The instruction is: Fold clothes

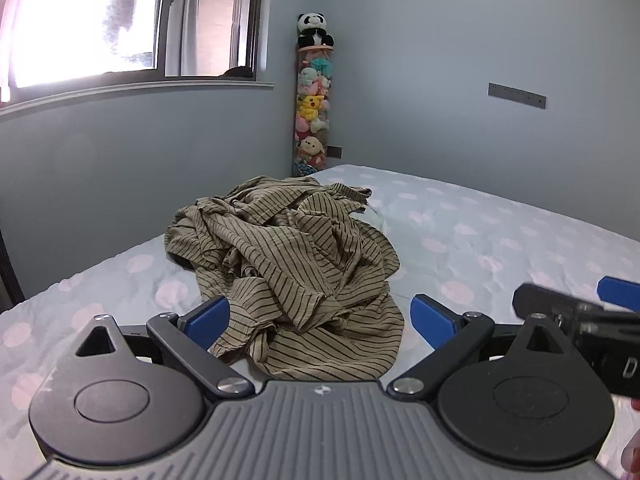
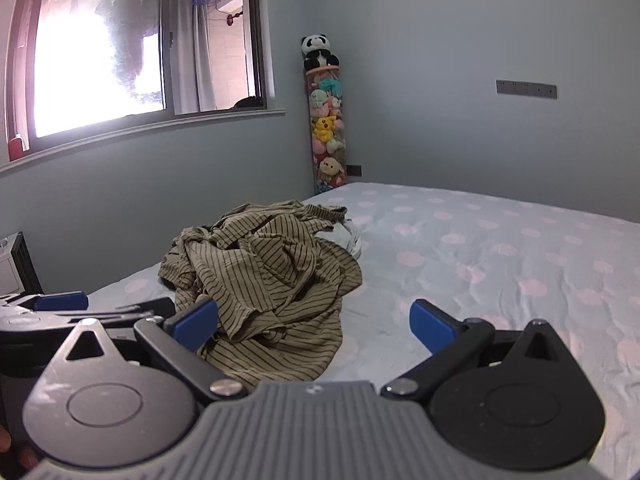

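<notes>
Left wrist view: striped shirt point(image 1: 288, 264) heaped on bed point(image 1: 500, 232). Left tongs point(image 1: 320, 320) and right tongs point(image 2: 314, 322) spread wide, nothing held. Risk: several tangled layers pinched together, hem missed.

I read one mark only: a white letter "D" on the black body of the right tool point(image 1: 618, 308), lower right of the left wrist view. Nothing else legible.

Likely a child's bedroom, polka-dot bed point(image 2: 500, 248), plush-toy column point(image 2: 328, 128), window point(image 2: 132, 52)
</notes>
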A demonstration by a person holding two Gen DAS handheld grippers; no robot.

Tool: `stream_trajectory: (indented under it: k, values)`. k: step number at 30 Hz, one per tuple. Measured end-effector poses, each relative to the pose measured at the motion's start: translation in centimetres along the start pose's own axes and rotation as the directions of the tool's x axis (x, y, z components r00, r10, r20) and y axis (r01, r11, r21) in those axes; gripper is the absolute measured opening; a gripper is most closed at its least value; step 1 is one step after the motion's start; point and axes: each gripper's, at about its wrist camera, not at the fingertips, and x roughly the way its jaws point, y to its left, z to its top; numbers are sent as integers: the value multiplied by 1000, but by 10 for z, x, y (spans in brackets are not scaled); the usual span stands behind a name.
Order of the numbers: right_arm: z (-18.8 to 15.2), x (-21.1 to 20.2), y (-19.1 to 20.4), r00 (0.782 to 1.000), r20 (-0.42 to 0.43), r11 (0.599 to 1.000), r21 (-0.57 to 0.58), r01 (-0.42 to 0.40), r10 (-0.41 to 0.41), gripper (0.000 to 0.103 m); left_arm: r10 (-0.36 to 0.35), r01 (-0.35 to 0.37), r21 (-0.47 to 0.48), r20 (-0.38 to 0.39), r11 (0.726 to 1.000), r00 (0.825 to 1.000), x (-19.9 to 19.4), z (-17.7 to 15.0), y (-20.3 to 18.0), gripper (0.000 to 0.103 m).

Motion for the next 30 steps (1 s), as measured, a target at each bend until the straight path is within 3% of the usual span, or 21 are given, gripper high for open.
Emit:
stream_trajectory:
  k: [30]
  values:
    - [-7, 8, 1, 998, -32, 999, 9, 45, -45, 102, 8, -8, 3, -50, 1000, 999, 6, -5, 0, 99]
